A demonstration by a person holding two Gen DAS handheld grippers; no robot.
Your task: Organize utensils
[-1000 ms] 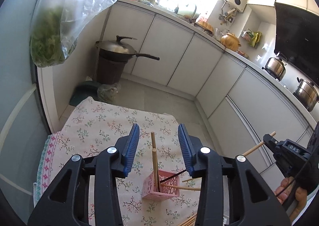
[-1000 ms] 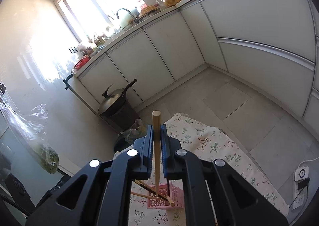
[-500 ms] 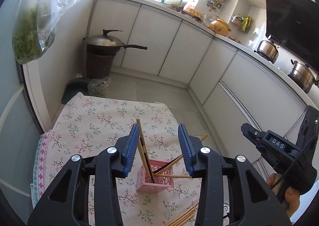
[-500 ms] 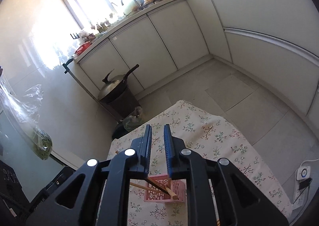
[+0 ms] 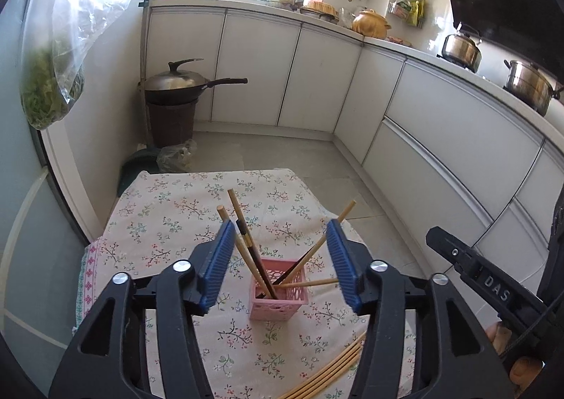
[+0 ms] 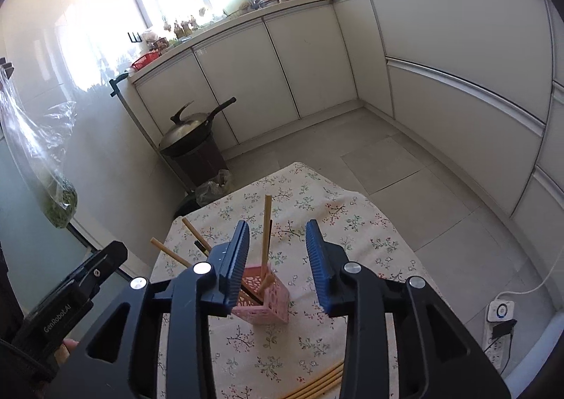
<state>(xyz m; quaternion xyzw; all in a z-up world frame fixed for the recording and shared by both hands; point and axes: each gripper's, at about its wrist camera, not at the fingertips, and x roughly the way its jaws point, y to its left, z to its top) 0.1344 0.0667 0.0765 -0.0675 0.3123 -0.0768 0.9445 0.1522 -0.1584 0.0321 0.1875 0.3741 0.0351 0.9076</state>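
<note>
A pink lattice holder (image 5: 279,295) stands on the floral tablecloth (image 5: 169,219) with several wooden chopsticks (image 5: 243,235) and one dark one leaning in it. It also shows in the right wrist view (image 6: 268,298), with chopsticks (image 6: 267,222) sticking up. My left gripper (image 5: 280,268) is open and empty, above and in front of the holder. My right gripper (image 6: 278,265) is open and empty, just above the holder. More wooden chopsticks (image 5: 329,372) lie on the cloth near the front edge, also in the right wrist view (image 6: 319,383).
A covered wok (image 5: 179,83) sits on a brown bin at the back left. White cabinets (image 5: 423,138) run around the room. A plastic bag of greens (image 5: 51,81) hangs at the left. A power strip (image 6: 500,314) lies on the floor at the right.
My right gripper held a wooden chopstick upright over the holder, released it into the holder, and has opened wide. Both grippers have drawn back a little.
</note>
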